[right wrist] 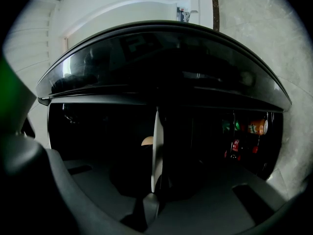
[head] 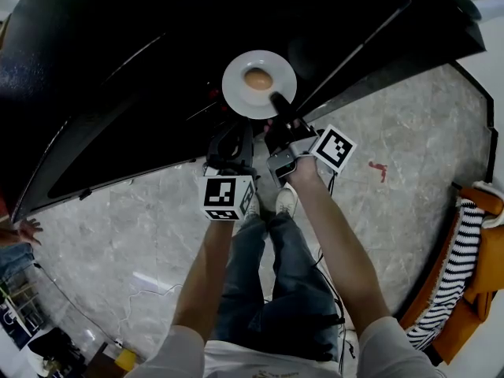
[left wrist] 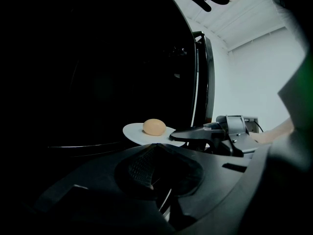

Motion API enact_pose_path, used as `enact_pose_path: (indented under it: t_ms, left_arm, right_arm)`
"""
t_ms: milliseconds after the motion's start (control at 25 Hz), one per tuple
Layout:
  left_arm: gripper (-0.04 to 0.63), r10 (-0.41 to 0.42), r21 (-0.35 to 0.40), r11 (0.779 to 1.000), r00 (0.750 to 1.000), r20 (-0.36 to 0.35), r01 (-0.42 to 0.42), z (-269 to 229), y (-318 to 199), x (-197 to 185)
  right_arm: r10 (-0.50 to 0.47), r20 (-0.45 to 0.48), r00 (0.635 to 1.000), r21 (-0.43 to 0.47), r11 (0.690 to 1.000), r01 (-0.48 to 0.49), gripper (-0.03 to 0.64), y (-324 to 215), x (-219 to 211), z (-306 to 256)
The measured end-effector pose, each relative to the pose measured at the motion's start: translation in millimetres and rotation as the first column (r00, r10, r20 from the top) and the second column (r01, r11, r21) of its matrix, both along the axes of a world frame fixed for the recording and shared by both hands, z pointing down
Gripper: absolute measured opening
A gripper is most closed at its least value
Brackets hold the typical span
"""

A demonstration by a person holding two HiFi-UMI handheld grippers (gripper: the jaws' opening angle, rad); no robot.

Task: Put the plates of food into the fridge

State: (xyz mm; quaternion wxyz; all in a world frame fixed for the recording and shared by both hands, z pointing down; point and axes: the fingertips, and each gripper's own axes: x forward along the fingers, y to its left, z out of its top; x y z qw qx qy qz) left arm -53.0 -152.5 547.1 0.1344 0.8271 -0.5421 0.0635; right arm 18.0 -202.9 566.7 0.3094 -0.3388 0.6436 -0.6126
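The right gripper [head: 276, 102] is clamping the plate [head: 259, 83], bun [head: 258, 79] aboard, just before the dark fridge [head: 118, 69], the left gripper [head: 235, 134] hanging closed and empty beside it; shelving seemingly not yet done

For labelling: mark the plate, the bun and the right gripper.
plate [head: 239, 93]: head view, bare white rim left of the bun.
bun [head: 258, 79]: head view, its middle.
right gripper [head: 278, 101]: head view, jaw tips on the plate's edge.
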Motion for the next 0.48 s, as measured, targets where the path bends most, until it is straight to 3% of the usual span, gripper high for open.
enact_pose_path:
  t_ms: [280, 480]
  left_arm:
    - [0.006, -0.026, -0.011, 1.0, 1.0, -0.008, 0.026, 3, -8, -3]
    - [0.006, 0.011, 0.003, 1.0, 1.0, 0.003, -0.011, -2, -17, 10]
  right_arm:
    - [-0.054, 0.001, 0.999, 0.041, 0.998, 0.054, 0.038, 12, -7, -1]
    - [-0.107, 0.0, 0.994, 0.058, 0.993, 0.106, 0.038, 23, -18, -9]
